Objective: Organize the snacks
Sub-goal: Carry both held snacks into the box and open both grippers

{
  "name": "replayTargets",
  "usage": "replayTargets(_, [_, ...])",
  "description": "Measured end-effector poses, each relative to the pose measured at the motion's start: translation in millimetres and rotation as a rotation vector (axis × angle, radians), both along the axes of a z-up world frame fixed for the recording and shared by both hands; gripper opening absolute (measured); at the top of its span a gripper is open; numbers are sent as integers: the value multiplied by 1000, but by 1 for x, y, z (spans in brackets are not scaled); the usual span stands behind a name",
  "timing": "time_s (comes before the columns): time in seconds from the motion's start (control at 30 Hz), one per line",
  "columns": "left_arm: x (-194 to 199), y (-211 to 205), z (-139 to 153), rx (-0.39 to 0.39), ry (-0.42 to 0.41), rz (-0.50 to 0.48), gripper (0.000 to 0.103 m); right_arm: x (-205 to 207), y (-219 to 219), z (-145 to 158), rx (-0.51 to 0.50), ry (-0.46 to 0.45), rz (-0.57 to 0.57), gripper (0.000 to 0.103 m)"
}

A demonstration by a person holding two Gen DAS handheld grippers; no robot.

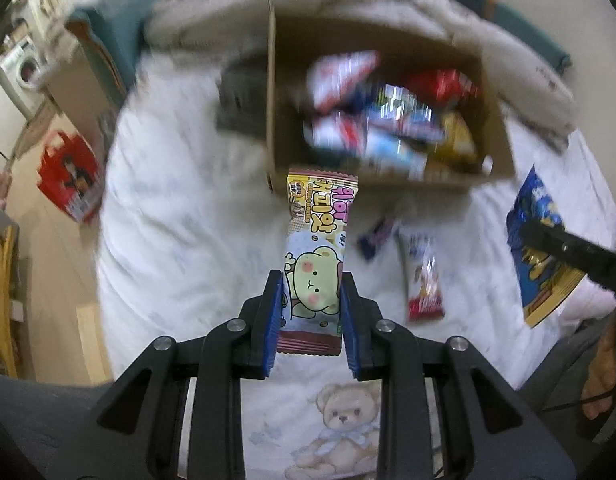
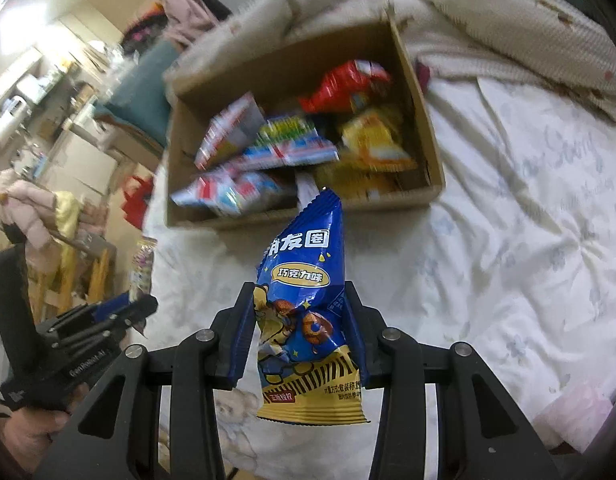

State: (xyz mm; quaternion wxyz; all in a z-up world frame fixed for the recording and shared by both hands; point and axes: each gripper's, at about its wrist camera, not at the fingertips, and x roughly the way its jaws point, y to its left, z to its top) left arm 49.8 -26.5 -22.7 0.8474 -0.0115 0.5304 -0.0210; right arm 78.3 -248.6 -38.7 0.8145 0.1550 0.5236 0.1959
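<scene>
Left wrist camera is looking steeply down along its own fingers, close above the white quilt [image 1: 179,240], facing the cardboard box [image 1: 273,80] ahead. Right wrist camera is looking down likewise from the box's [image 2: 420,128] other side, slightly nearer. Both views are sharing the box, the quilt [image 2: 508,220], and each other's gripper at frame edge.
</scene>
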Motion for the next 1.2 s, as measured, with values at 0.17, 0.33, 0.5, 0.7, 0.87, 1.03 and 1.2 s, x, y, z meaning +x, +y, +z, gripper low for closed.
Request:
replayTargets(0.17, [24,11,30,-5,-72,12,23,0,-11,24,46,-104,-57,43])
replayTargets(0.33, [42,11,46,13,-108,0,23,10,-20,34,86,-118,-98,43])
replayTargets(0.5, [64,2,50,14,-112,-8,23,29,-25,41,85,-105,-122,43])
replayTargets(0.7, [89,-12,44,14,-99,-17,23,68,-17,40,76,-83,-117,43])
replayTargets(0.87, [114,-31,35,22,-89,-46,23,104,-6,31,57,-61,-109,43])
replayTargets(1.03, [137,-48,23,45,-77,-72,23,127,-3,17,94,-53,-113,43])
replayTargets(1.2, [153,-57,11,86,-78,-78,23,135,-5,5,79,-56,-117,45])
